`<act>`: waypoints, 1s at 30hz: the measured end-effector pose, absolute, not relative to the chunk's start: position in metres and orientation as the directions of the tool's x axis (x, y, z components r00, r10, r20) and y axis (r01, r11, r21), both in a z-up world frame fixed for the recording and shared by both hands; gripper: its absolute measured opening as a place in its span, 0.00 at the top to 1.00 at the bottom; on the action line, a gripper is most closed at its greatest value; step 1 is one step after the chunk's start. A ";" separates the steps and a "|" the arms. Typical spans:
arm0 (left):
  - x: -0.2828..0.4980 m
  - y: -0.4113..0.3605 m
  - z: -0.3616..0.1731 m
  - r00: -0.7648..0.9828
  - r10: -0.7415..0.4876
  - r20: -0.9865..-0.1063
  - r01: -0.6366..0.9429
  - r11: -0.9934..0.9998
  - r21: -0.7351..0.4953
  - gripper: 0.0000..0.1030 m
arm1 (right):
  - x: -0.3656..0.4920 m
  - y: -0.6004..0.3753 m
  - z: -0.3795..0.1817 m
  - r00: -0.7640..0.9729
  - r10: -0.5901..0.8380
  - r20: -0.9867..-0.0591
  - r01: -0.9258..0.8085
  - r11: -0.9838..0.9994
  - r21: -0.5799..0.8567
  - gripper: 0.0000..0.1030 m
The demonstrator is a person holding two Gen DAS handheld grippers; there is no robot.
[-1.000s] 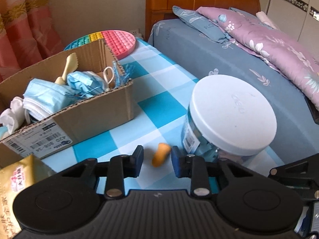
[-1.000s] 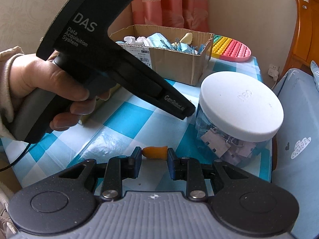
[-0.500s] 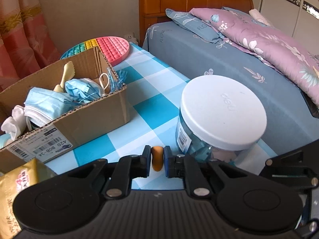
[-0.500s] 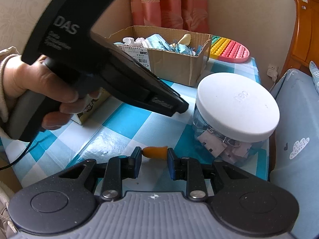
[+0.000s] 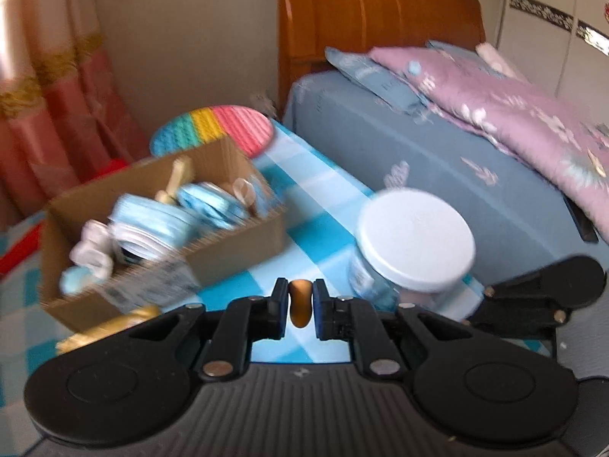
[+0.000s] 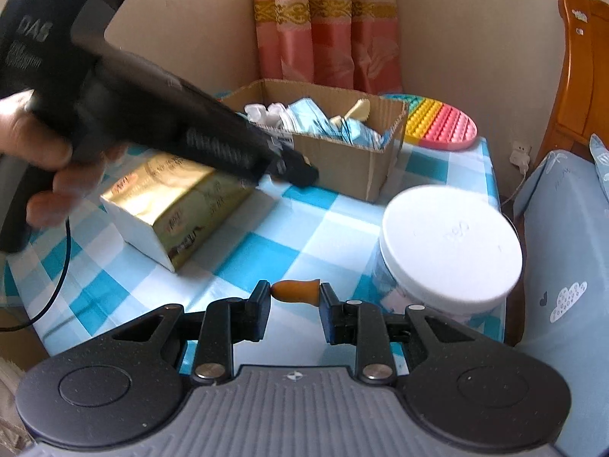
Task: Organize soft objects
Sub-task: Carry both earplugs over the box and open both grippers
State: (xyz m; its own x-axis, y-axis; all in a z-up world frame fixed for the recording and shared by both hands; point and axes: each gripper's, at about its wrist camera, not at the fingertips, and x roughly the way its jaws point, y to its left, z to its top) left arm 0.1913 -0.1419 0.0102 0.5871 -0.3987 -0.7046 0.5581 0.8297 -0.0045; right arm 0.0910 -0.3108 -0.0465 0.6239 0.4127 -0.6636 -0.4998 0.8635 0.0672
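The checked tablecloth (image 6: 304, 236) carries everything. At its far side, behind the white-lidded jar (image 6: 449, 243), stands the cardboard box (image 6: 342, 160) of face masks (image 5: 152, 224), with a rainbow pop-it mat (image 6: 437, 122) beyond the box. A gold packet (image 6: 179, 198) lies left of the jar. The left gripper (image 5: 298, 306), up off the cloth near the box, pinches an orange earplug (image 5: 298, 306). The right gripper (image 6: 295, 301), just left of the jar, clamps a second orange earplug (image 6: 295, 292) end to end
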 end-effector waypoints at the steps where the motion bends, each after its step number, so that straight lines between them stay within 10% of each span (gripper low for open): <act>1: 0.196 -0.136 0.015 0.604 -0.388 -0.697 0.542 0.840 0.002 0.89 | 0.092 -0.310 -0.045 0.626 0.414 -0.660 -0.501 0.863 0.066 0.70; 11: 0.262 -0.093 0.017 0.696 -0.241 -0.676 0.360 0.932 0.038 0.81 | 0.102 -0.299 -0.026 0.655 0.421 -0.627 -0.509 0.859 0.045 0.70; 13: 0.269 -0.086 0.013 0.693 -0.227 -0.684 0.339 0.940 0.032 0.68 | 0.105 -0.298 -0.022 0.661 0.424 -0.619 -0.511 0.859 0.043 0.70; 17: 0.259 -0.070 0.012 0.726 -0.208 -0.655 0.297 0.955 0.025 0.09 | 0.118 -0.294 -0.010 0.688 0.419 -0.592 -0.503 0.864 0.026 0.70; 30: 0.183 -0.045 0.022 0.793 -0.157 -0.589 0.236 0.970 0.059 0.01 | 0.211 -0.257 0.024 0.745 0.383 -0.547 -0.473 0.881 -0.027 0.64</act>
